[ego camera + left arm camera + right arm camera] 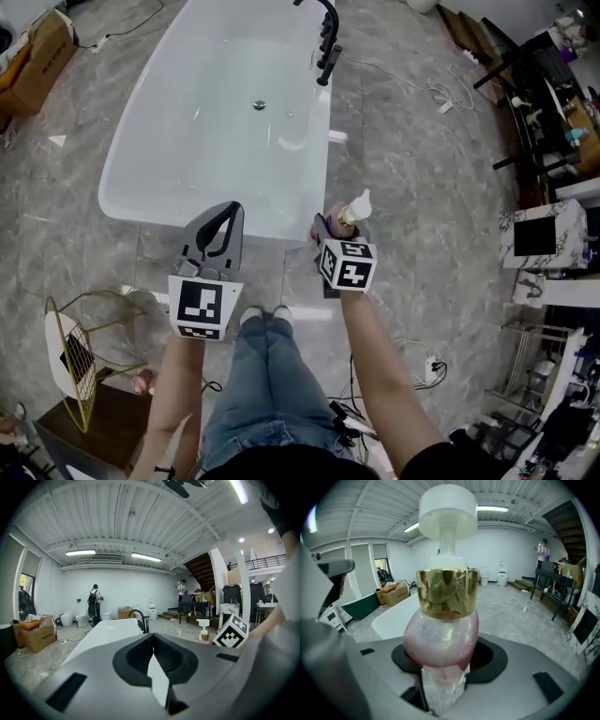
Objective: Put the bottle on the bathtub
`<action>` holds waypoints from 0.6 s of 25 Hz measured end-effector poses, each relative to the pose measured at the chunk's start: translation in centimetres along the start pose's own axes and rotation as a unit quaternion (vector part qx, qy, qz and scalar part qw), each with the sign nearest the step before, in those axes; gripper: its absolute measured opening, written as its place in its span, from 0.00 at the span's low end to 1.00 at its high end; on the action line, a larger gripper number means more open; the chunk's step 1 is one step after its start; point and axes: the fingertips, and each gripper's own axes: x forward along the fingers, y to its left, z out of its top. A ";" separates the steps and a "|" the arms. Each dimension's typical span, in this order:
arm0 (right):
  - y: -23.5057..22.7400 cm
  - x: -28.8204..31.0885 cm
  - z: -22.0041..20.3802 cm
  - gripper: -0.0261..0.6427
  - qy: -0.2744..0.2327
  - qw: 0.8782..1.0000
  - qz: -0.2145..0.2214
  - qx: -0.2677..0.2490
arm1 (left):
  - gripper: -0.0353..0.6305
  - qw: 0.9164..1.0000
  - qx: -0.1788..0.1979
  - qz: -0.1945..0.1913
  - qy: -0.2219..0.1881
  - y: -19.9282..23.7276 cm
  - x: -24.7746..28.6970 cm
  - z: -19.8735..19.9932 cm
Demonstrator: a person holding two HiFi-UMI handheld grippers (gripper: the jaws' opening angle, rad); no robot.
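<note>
The right gripper (334, 228) clamps the bottle (355, 207), pump up — the bathtub (315, 141) rim lies just ahead-left — while the left gripper (230, 211) is empty, jaws together.

Bright ceiling tubes (80, 552) light evenly; fisheye edges darken.

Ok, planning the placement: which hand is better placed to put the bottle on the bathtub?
Right: the right hand-held gripper grips the bottle near the bathtub; the left hand-held gripper is shut, empty.
</note>
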 end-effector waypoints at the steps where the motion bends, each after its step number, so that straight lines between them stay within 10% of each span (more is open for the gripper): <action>1: -0.3 0.8 -0.3 0.39 0.004 1.000 0.000 -0.001 | 0.07 1.000 -0.003 0.002 0.002 0.0 0.3 -0.5; 15: -1.0 7.0 -2.0 0.39 0.013 1.000 0.000 -0.017 | 0.07 0.999 -0.033 0.022 0.031 1.1 0.7 -4.3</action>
